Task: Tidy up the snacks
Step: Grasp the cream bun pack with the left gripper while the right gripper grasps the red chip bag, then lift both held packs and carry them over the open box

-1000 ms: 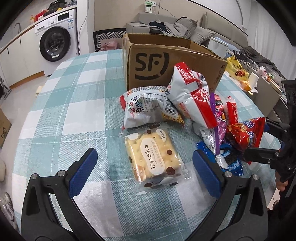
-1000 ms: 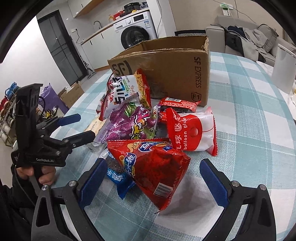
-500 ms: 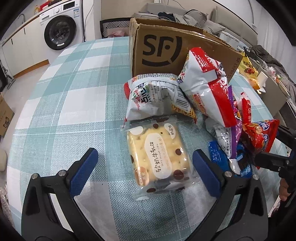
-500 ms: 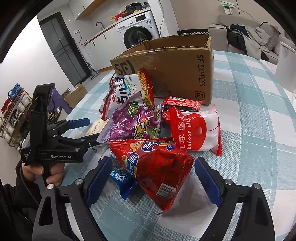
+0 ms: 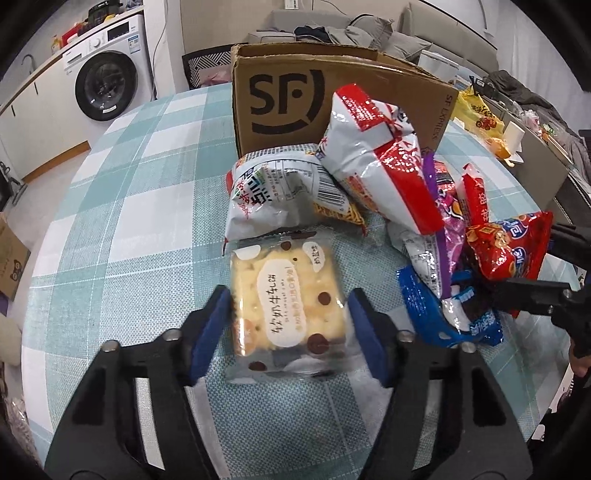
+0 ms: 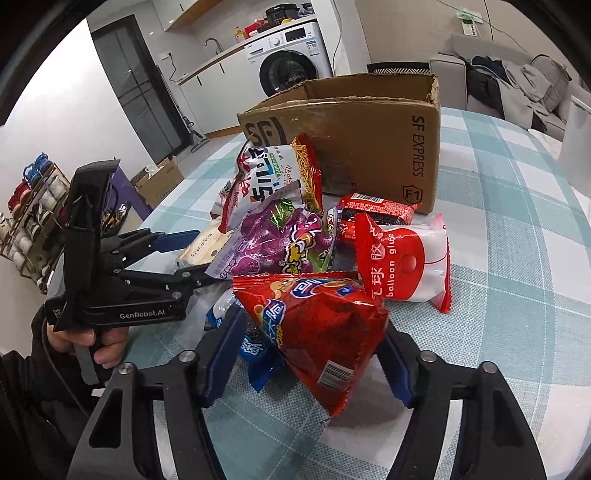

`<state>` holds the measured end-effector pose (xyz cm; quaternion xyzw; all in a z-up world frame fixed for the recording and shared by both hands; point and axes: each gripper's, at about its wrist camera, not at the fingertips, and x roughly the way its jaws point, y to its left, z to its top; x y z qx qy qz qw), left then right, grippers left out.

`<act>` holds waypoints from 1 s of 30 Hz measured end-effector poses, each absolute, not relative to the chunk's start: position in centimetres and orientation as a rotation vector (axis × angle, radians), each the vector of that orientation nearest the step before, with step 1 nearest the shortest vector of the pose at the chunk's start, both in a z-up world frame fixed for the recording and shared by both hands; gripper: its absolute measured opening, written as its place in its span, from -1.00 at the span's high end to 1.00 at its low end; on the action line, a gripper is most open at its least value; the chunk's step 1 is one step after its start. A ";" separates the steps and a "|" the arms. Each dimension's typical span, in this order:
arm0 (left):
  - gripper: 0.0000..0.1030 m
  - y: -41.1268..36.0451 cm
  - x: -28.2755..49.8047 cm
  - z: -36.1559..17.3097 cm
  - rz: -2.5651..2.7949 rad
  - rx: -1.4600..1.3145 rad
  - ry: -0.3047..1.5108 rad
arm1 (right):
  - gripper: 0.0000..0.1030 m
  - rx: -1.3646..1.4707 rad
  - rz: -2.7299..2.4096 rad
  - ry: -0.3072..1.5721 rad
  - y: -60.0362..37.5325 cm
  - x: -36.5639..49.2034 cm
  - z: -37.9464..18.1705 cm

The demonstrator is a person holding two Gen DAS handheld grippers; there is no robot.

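A clear packet of yellow crackers point(image 5: 286, 299) lies on the checked tablecloth, and my left gripper point(image 5: 290, 325) is shut on its two sides. My right gripper point(image 6: 308, 354) is shut on a red chip bag point(image 6: 325, 321) at the near end of the snack pile. The pile holds a white noodle bag point(image 5: 273, 195), a red and white bag point(image 5: 376, 147), a purple bag point(image 6: 280, 240), a blue packet point(image 5: 439, 314) and a red and white "balloon glue" bag point(image 6: 402, 262). An open SF cardboard box point(image 5: 288, 92) stands behind the pile.
The round table point(image 5: 122, 184) has bare cloth to the left of the pile. A washing machine point(image 5: 107, 85) stands beyond it. A sofa with clothes point(image 5: 354, 33) is behind the box. A small cardboard box point(image 5: 11, 254) is on the floor at left.
Both grippers moved forward and closed: the left around the cracker packet, the right around the red chip bag. One second ago both were wide open.
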<state>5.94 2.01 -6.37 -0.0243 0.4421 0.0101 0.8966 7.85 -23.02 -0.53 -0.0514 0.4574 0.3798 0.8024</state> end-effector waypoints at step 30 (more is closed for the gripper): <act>-0.10 2.1 3.8 -4.1 -0.072 -0.095 0.862 | 0.12 -0.072 0.868 0.877 -24.5 7.5 1.8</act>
